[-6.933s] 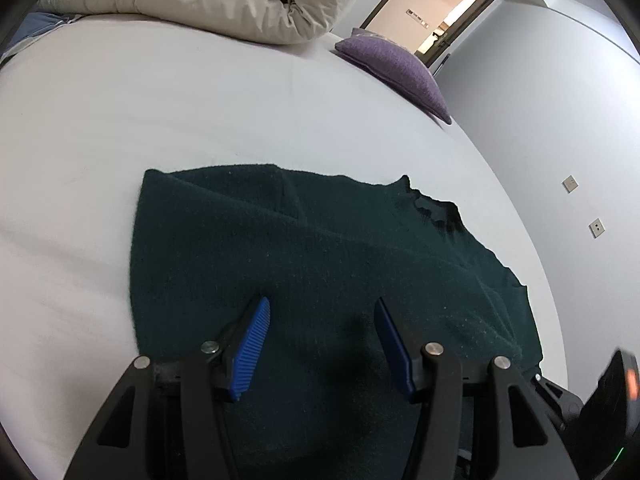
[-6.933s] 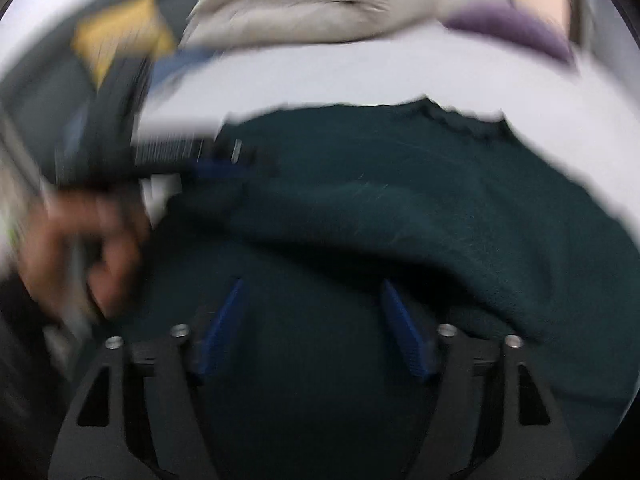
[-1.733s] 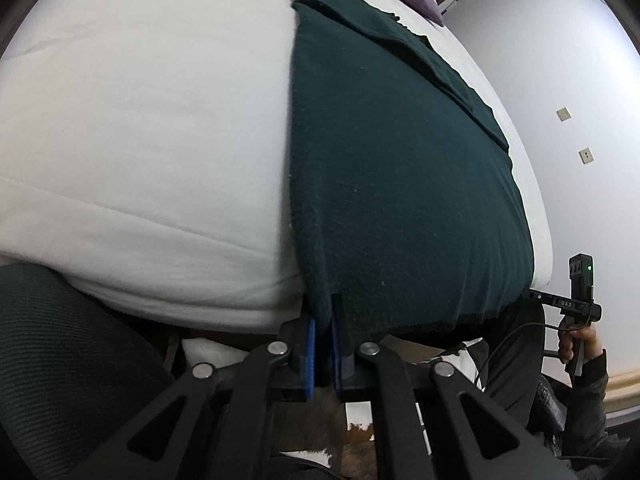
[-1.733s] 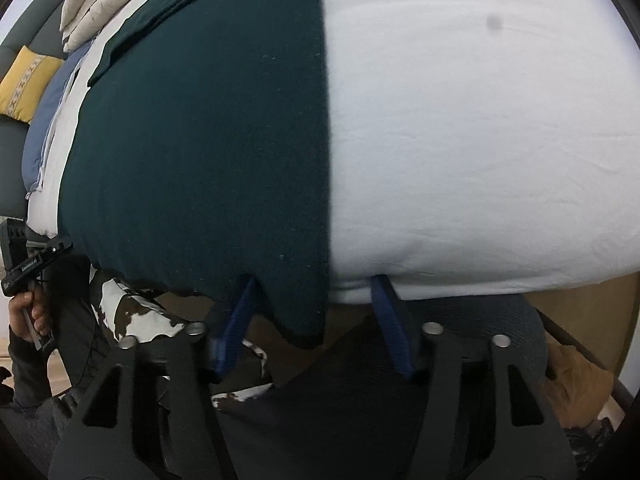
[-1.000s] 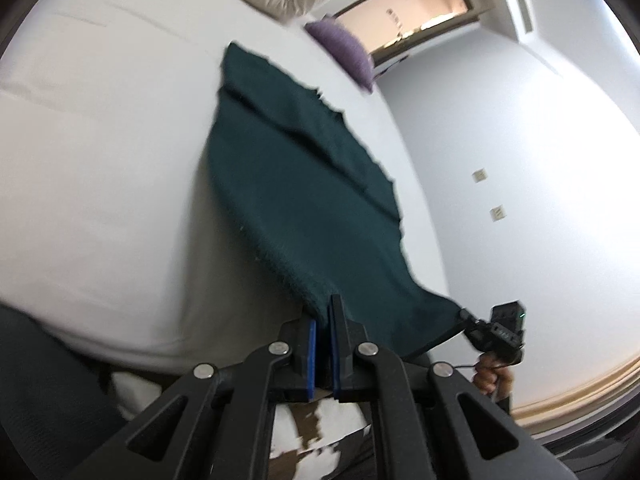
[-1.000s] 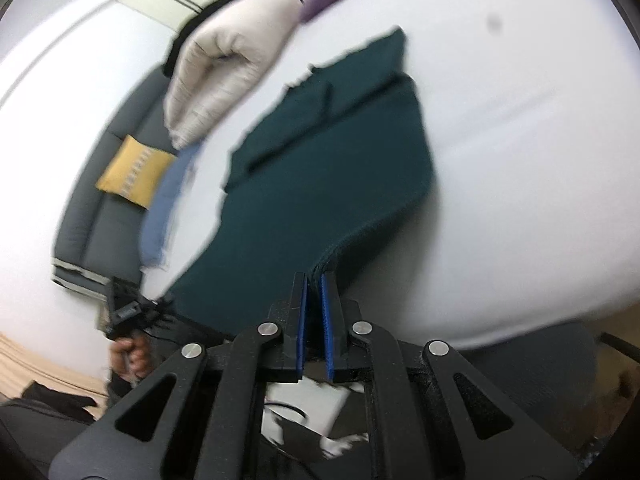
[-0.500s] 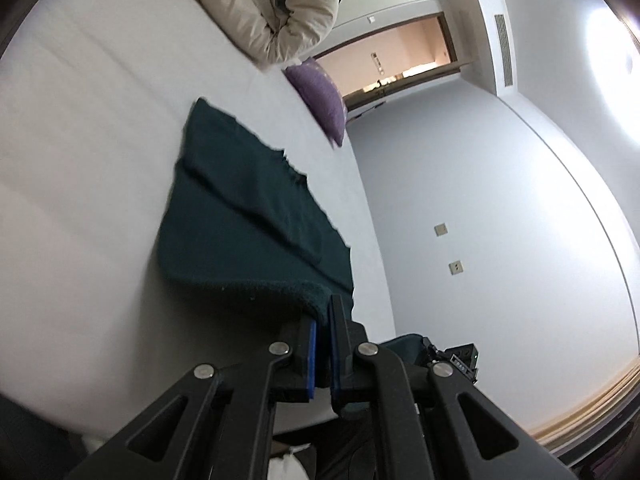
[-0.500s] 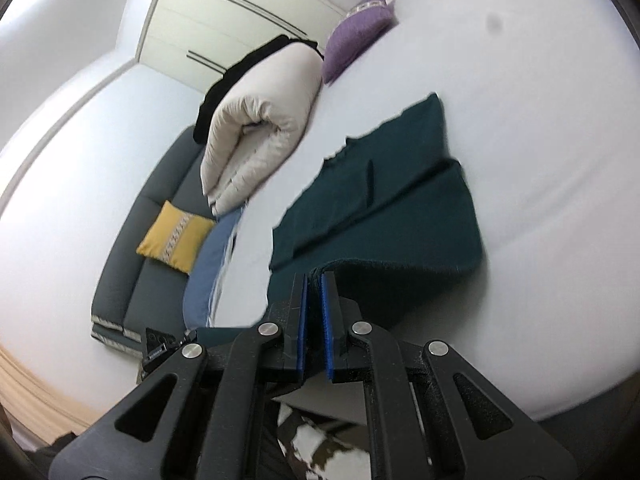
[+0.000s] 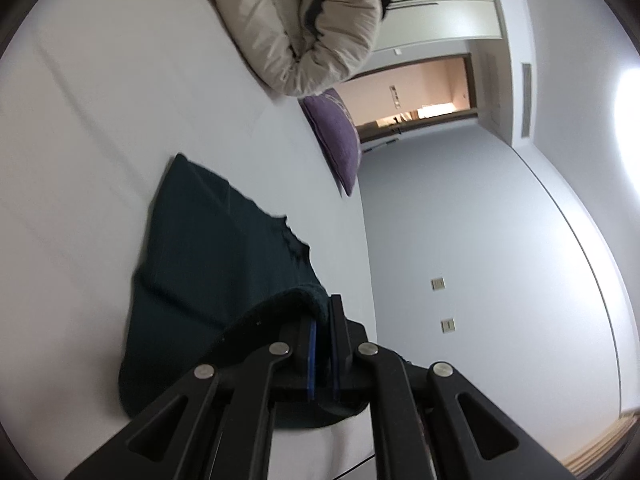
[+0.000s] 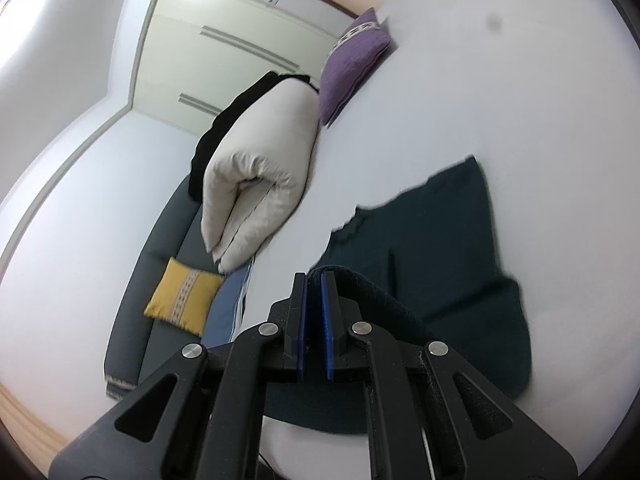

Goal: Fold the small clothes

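A dark green knitted garment (image 9: pixel 208 248) lies on the white bed (image 9: pixel 80 160), its far part with the neckline flat on the sheet. The near hem is lifted and curls back over the flat part. My left gripper (image 9: pixel 323 312) is shut on one corner of that hem. In the right wrist view the same garment (image 10: pixel 452 240) doubles over itself, and my right gripper (image 10: pixel 314 280) is shut on the other hem corner. Both grippers hang just above the flat fabric, short of the neckline (image 10: pixel 352 224).
A rolled cream duvet (image 9: pixel 308 28) and a purple cushion (image 9: pixel 336 136) lie at the bed's far end. A grey sofa (image 10: pixel 160 264) with a yellow cushion (image 10: pixel 182 296) stands beside the bed. A grey wall (image 9: pixel 480 260) runs along the other side.
Both grippers have carried the hem forward over the bed towards the neckline, so the garment now folds over itself. Each camera has rolled, and the bed's near edge has left the views.
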